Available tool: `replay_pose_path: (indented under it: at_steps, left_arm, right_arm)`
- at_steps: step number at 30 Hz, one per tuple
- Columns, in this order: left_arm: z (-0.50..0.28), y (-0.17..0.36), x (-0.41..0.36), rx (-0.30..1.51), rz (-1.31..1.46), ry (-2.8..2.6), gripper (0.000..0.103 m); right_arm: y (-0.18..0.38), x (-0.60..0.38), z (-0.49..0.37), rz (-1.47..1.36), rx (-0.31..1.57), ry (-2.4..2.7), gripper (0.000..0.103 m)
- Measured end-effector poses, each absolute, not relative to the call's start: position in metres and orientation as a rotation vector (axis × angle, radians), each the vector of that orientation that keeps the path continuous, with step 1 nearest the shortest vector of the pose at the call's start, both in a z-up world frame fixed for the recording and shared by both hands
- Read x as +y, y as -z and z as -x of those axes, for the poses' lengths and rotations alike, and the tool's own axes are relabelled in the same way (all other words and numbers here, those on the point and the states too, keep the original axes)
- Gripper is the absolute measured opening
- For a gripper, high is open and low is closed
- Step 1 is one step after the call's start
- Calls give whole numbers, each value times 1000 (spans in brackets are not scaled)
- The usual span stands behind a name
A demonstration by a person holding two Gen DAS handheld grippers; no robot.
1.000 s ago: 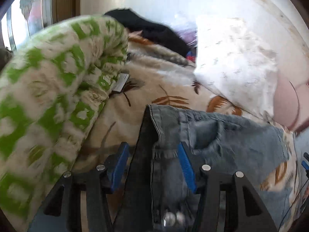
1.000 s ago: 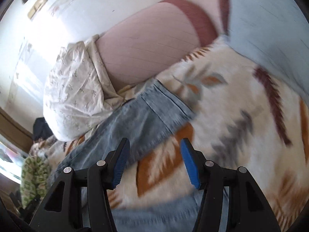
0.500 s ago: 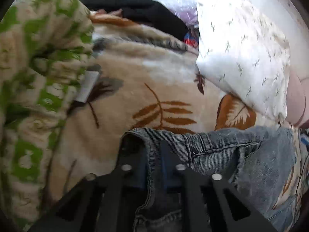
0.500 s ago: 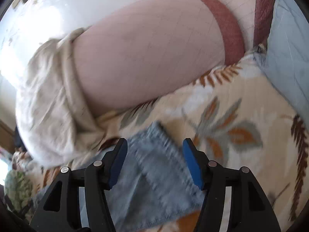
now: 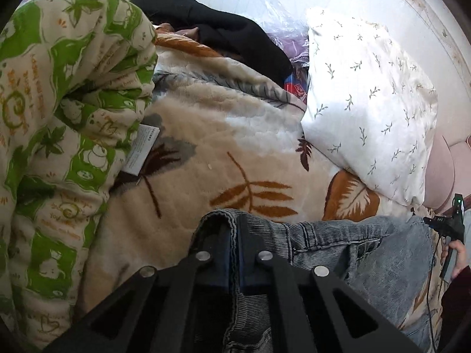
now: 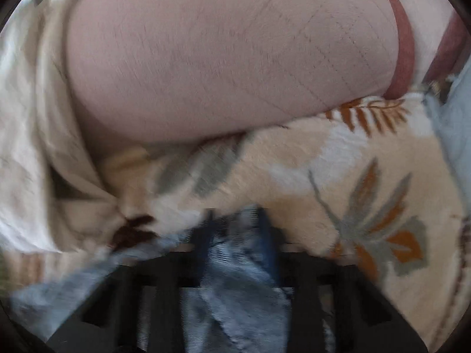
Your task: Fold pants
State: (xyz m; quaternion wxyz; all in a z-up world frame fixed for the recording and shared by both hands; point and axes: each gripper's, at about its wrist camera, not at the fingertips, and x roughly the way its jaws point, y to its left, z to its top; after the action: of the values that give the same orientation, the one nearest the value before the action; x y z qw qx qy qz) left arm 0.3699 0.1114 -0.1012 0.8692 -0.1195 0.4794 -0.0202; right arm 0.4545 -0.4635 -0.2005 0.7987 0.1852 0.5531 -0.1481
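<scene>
Light blue jeans (image 5: 353, 253) lie across a cream blanket with a leaf print (image 5: 220, 147). In the left wrist view my left gripper (image 5: 234, 235) is shut on the folded waistband edge, and a thin ridge of denim stands between its pads. In the blurred right wrist view my right gripper (image 6: 235, 229) points steeply down. Its jaws are closing, and bunched denim from the jeans (image 6: 235, 288) is pinched between the blue pads. At the right edge of the left wrist view, a hand (image 5: 454, 253) holds the other gripper's black body.
A rolled green-and-white quilt (image 5: 59, 117) rises on the left, with a white label beside it. A white leaf-print pillow (image 5: 368, 103) and a black garment (image 5: 220, 32) lie beyond the jeans. A large pink cushion (image 6: 220, 53) stands close ahead of the right gripper.
Both grippers dropped onto the jeans and shut, the left on the waistband edge first. The right swept to the far end of the denim and then shut on it.
</scene>
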Motion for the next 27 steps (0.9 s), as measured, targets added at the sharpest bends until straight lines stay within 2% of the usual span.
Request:
replay_pose_path:
  at_steps: [7,16,21,27]
  left_arm:
    - [-351,68,118,941,310,82,5]
    - [-283,-8,128,840,346,154,5]
    - [-219,-28,138,838,348,197,5]
    - [-141,-12,141,876,286,214,5]
  right_arm:
    - [141,-454,-425,-396,1014,315,14]
    - [59,-477,-320,-551,842,271,14]
    - [50,-485,-232,-629,813,254,14]
    - [68,-484,-111,-723,823,247,14]
